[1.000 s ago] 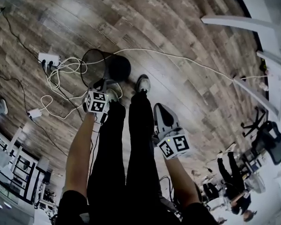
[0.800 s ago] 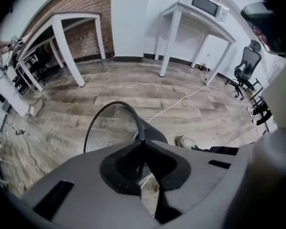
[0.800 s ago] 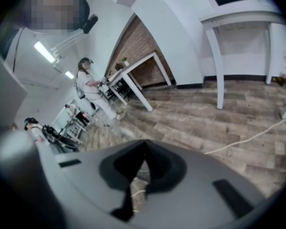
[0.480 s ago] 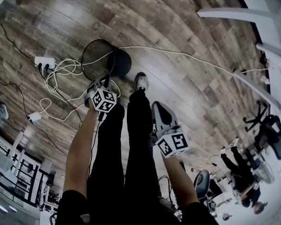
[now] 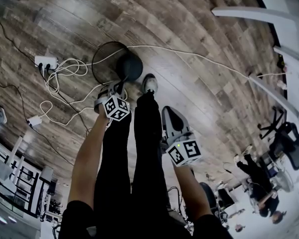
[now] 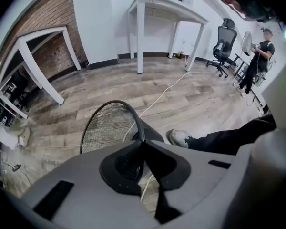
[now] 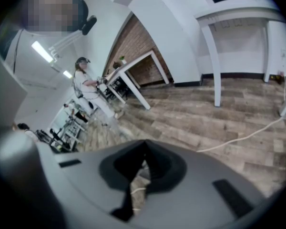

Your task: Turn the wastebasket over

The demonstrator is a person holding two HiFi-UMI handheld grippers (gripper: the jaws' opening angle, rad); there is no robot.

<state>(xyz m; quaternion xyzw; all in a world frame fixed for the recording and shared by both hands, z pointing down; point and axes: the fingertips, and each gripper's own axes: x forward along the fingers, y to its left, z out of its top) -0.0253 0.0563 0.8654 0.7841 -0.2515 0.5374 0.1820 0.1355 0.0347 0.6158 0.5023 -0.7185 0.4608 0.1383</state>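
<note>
**The left tool (image 5: 120,86) clamped the wastebasket (image 5: 108,59) rim, forearm reaching steeply down.**
The wastebasket lay sideways on the floor (image 5: 189,34) beside a shoe (image 5: 150,82). The left tool had rolled and shifted rightward. The right tool (image 5: 170,113) was closed, empty.

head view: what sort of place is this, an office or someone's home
Most likely an open office or lab workspace, not a home: white desks on a wood-plank floor, a black office chair, and a power strip with cables trailing across the floor.
</note>
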